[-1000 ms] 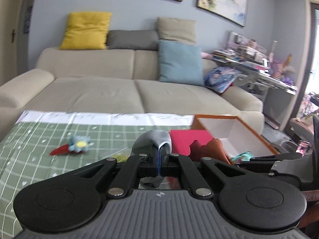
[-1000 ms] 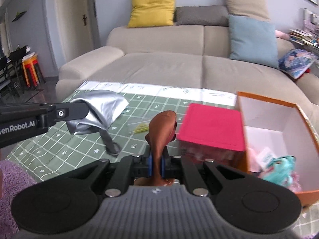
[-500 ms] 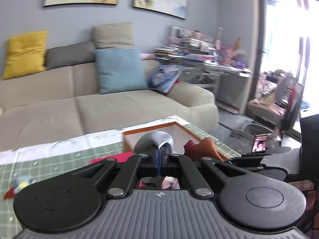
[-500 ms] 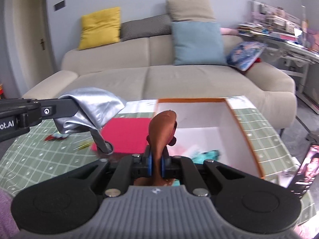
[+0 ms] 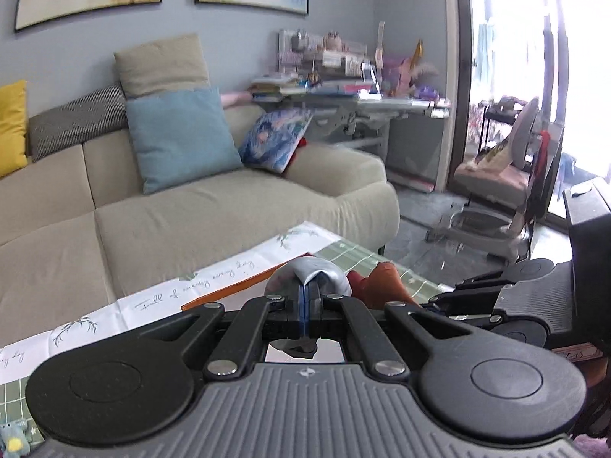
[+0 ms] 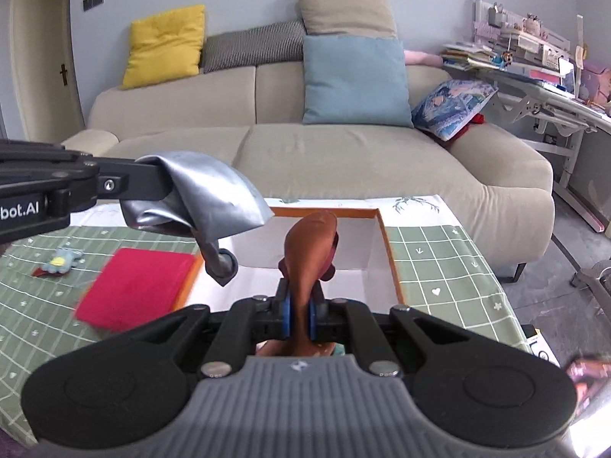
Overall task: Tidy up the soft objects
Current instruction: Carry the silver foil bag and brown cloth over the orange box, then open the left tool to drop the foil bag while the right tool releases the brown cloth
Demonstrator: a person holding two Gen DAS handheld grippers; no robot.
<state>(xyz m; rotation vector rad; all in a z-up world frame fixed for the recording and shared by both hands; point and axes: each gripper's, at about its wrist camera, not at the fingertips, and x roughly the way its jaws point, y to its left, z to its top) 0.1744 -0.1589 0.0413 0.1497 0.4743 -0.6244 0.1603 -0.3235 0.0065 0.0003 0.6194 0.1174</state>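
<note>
My left gripper (image 5: 304, 301) is shut on a limp silver balloon (image 5: 324, 273); in the right wrist view the silver balloon (image 6: 206, 194) hangs from the left gripper (image 6: 160, 187) above the left edge of the orange box (image 6: 389, 255). My right gripper (image 6: 299, 313) is shut on a brown balloon (image 6: 311, 244), held over the box's open white inside. The brown balloon (image 5: 385, 278) also shows in the left wrist view, just right of the silver one. A small blue plush toy (image 6: 61, 261) lies on the green tablecloth at the left.
The red box lid (image 6: 141, 286) lies on the green checked tablecloth (image 6: 439, 267) left of the box. A beige sofa (image 6: 305, 152) with cushions stands behind the table. A cluttered desk (image 6: 542, 76) and a chair (image 5: 508, 175) are at the right.
Both grippers have swung to the right with their balloons, from over the green cloth and red lid to above the orange box. The grips have not changed.
</note>
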